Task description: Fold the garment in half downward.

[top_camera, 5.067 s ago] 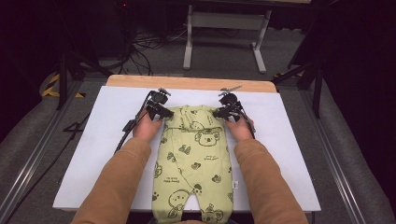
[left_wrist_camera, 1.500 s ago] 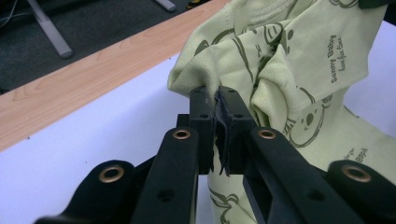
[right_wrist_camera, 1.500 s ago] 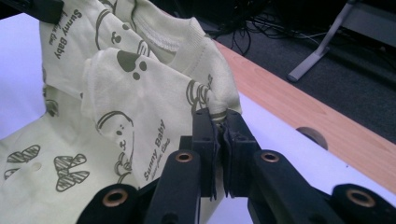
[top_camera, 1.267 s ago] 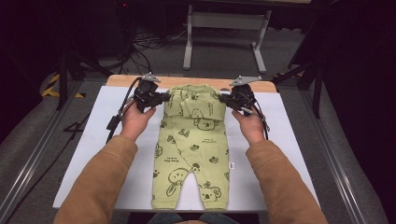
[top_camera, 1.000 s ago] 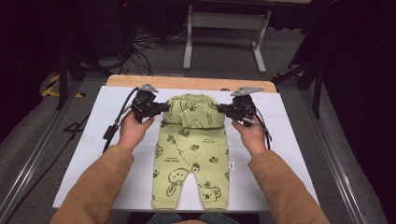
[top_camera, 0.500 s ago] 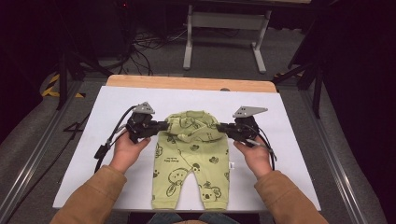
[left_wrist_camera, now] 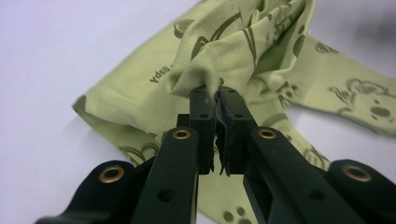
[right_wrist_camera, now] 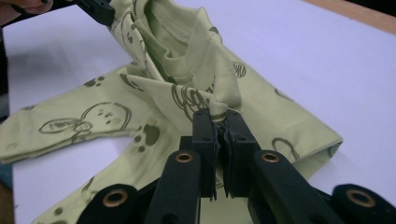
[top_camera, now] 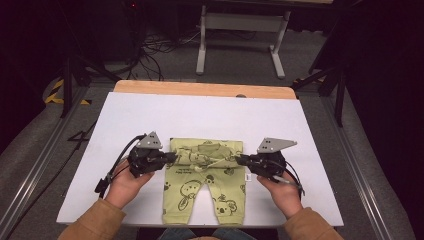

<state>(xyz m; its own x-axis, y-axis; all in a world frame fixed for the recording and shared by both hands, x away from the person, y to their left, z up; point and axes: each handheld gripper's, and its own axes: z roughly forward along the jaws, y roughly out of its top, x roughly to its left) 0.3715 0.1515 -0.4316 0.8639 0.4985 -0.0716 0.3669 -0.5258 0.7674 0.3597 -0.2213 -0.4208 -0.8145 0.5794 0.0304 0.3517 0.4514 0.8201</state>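
One pair of little green pants [top_camera: 204,180] lies on the white surface [top_camera: 150,115], near the person's edge. The left claw [top_camera: 171,157] pinches the top edge of the pants on one side, and the right claw [top_camera: 239,160] pinches it on the other. The cloth looks soft, light and floppy, so it will sag and fold easily. The waist corners look like good places to hold. There are two claws.

Baby garment [top_camera: 205,182]: on the table [top_camera: 150,115], near edge, centred.
Left gripper [top_camera: 169,158]: at garment's left side.
Right gripper [top_camera: 239,160]: at its right side.
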